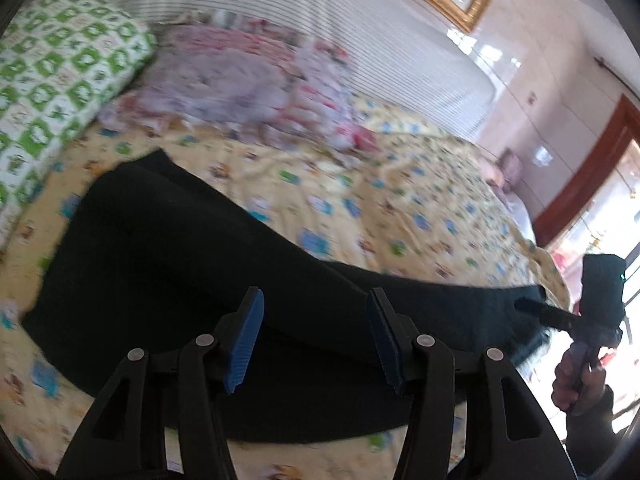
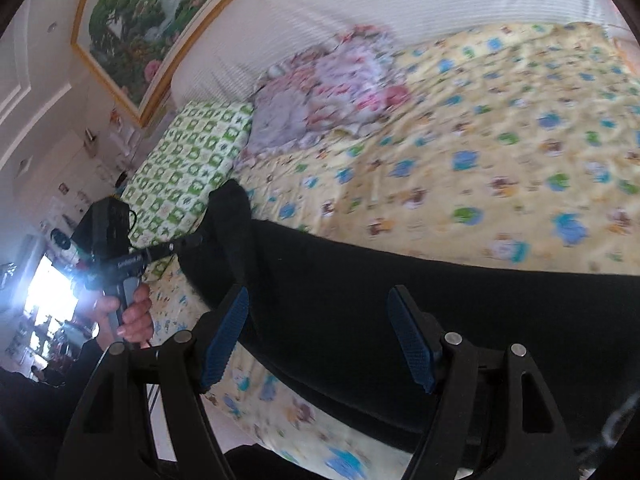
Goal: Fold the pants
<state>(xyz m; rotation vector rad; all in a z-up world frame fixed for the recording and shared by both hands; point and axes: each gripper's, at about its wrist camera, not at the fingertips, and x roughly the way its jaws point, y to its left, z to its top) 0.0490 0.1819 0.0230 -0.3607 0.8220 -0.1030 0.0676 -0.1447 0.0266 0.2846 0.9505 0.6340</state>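
The black pants (image 1: 168, 264) lie as one long band across the yellow patterned bedsheet (image 1: 400, 208), below the green-checked pillow (image 1: 52, 92), seemingly folded leg over leg; crosswise folds look outstanding. Over the pants, the left gripper (image 1: 316, 340) and right gripper (image 2: 320, 340) both gape empty.

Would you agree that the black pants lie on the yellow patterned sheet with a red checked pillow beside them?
Not quite: the pillow is green and white checked, not red, as the right wrist view shows. The black pants do lie on the yellow patterned sheet beside it.
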